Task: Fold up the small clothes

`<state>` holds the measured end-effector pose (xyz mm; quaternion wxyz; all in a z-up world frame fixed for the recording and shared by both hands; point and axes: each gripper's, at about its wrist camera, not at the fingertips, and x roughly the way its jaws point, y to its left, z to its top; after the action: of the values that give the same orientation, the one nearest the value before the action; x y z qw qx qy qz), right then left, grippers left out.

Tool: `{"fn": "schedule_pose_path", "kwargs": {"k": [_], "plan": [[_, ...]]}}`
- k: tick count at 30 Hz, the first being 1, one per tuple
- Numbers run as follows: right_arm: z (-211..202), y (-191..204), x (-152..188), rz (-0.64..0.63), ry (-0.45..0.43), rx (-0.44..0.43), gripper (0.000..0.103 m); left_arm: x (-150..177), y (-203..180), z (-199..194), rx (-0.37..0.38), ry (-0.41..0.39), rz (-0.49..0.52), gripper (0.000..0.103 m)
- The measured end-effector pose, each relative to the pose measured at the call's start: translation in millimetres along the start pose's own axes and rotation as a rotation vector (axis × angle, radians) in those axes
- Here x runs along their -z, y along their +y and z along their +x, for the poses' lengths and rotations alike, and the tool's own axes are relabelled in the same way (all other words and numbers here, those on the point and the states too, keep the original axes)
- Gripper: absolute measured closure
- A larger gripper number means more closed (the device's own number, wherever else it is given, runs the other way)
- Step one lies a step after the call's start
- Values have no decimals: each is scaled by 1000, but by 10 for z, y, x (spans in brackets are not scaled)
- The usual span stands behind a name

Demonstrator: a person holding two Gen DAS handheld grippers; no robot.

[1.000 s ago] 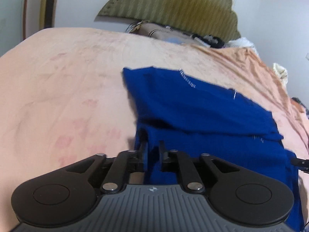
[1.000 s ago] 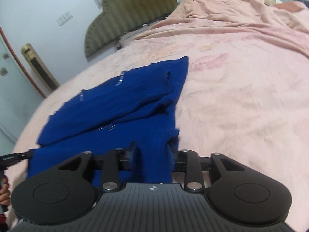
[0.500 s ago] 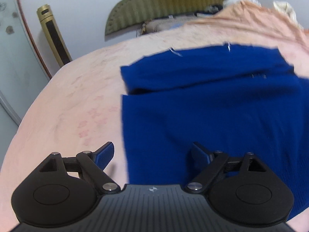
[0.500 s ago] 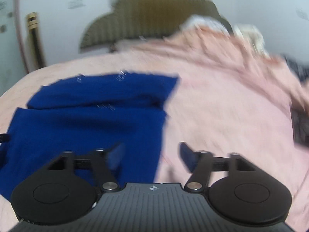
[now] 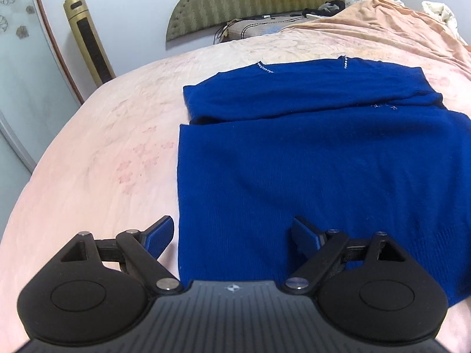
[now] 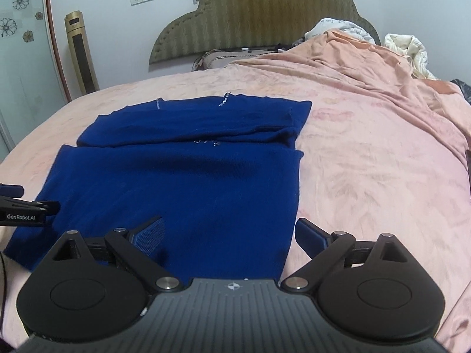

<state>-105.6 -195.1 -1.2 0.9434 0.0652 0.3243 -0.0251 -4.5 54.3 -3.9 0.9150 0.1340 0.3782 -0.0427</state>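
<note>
My two claws hover above a blue garment on a bed.

My left gripper [image 5: 232, 232] is spread wide, my right gripper [image 6: 229, 234] opening wider; neither pinches the folded blue sweater [image 6: 188, 182] lying flat on the pink bedsheet [image 6: 368, 176].

You see the blue sweater [image 5: 338, 170] as a fine matt knit, with small shiny beads along its top edge; the pink bedsheet [image 5: 97, 158] under it is soft, creased cloth with a faded print; your left gripper [image 5: 232, 235] and right gripper [image 6: 229, 234] are matt black plastic with bright metal pins and ribbed blue pads; the headboard [image 6: 259, 11] is padded, stitched olive fabric.
</note>
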Motion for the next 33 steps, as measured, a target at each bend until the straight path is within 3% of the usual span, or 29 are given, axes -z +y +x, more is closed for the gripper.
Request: {"fn": "schedule_pose_path", "kwargs": {"k": [19,33], "plan": [[-283,-24,186,49,-13,-70,6,194,2,-162,-36,14,5,15],[-395,118,259,16,-25,-57,8,298,113,-226,-1,28,-57,15]]}}
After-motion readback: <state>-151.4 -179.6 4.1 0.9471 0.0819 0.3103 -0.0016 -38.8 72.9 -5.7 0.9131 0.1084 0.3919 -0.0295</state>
